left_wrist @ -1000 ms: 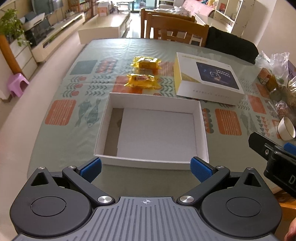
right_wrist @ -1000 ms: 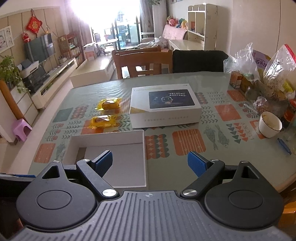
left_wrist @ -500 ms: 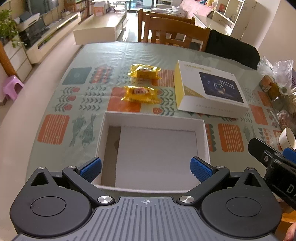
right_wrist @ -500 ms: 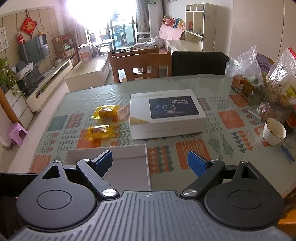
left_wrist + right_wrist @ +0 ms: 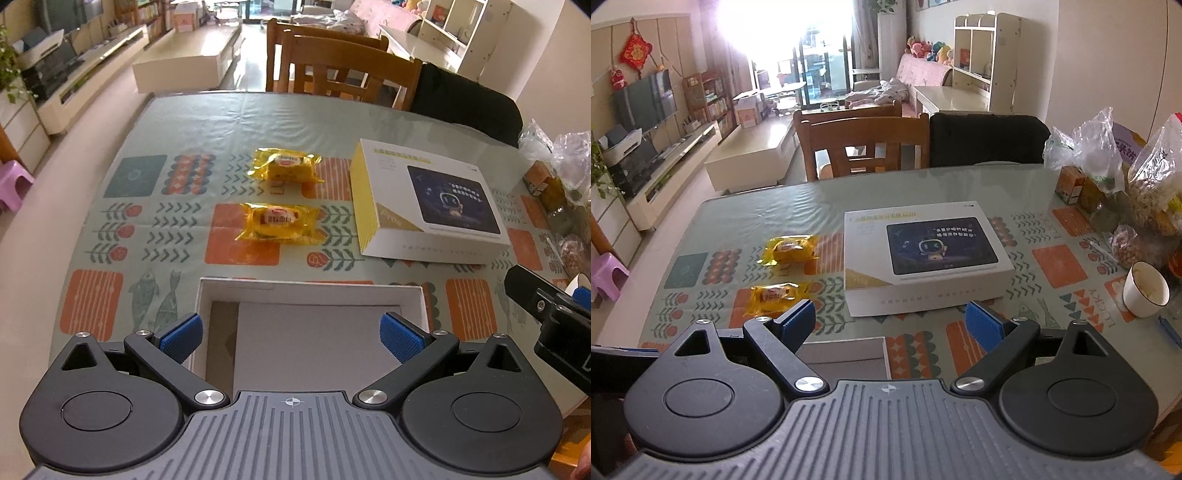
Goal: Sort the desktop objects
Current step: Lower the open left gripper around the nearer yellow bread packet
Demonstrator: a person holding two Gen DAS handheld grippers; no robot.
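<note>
An open white box tray (image 5: 310, 288) lies near the table's front edge, with nothing inside it. Beyond it lie two yellow snack packets, the near packet (image 5: 277, 222) and the far packet (image 5: 287, 169). A closed white tablet box (image 5: 424, 201) rests to their right. My left gripper (image 5: 291, 338) hovers open above the tray's near part, holding nothing. My right gripper (image 5: 889, 324) is open too, above the tray's right corner (image 5: 846, 355), facing the tablet box (image 5: 923, 258) and the packets (image 5: 774, 295) (image 5: 790, 251).
Plastic bags of food (image 5: 1123, 177) and a small carton (image 5: 1071, 184) crowd the table's right side, with a white cup (image 5: 1147, 286) near the right edge. Wooden chairs (image 5: 343, 74) stand behind the far edge. The patterned tablecloth (image 5: 155, 221) is bare on the left.
Both grippers have moved forward over the table and tilted up, so the tray slid lower in both views and the packets and tablet box look closer. Both stayed open.
</note>
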